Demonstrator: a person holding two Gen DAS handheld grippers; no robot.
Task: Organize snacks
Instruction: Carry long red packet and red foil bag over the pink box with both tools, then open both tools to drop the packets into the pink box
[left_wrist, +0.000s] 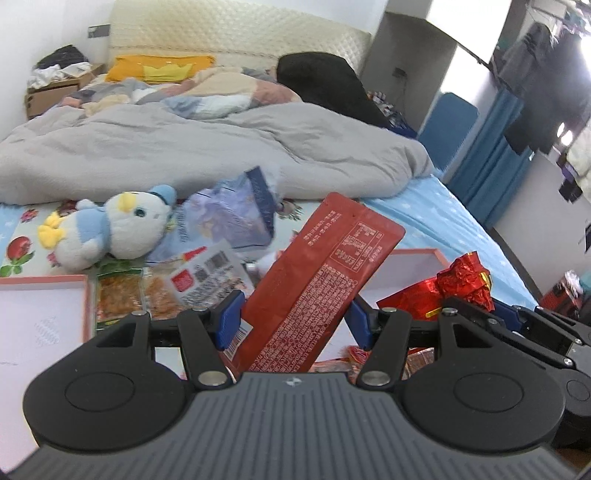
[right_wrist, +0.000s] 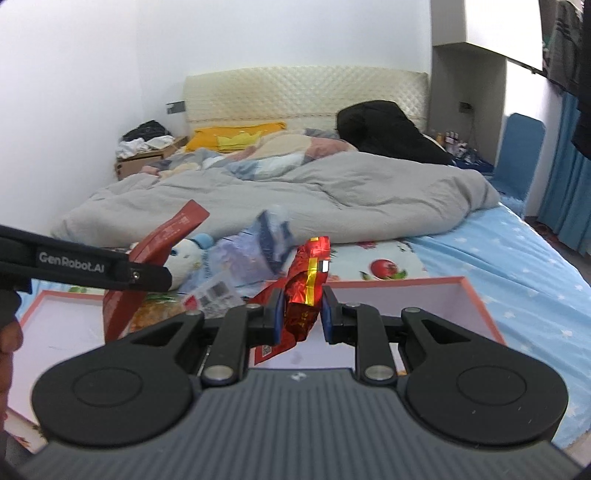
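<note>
A: The long flat dark-red snack pouch (left_wrist: 317, 280) stands tilted between the left tongs (left_wrist: 291, 321); the blue pads look closed on its lower part, above the bed. It is held low, so the tall top could swing or slip out.

B: And the crinkled red foil snack packet (right_wrist: 304, 295)?

A: Pinched in the right tongs (right_wrist: 303, 314), over the shallow pink-rimmed white box (right_wrist: 476, 295). Foil is slick; a loose squeeze could drop it beside the box.

B: Anything else?

A: The tongs are near each other, so they could collide. Loose packets (left_wrist: 122, 295) lie near the blue-and-white plush duck (left_wrist: 110, 229).
</note>
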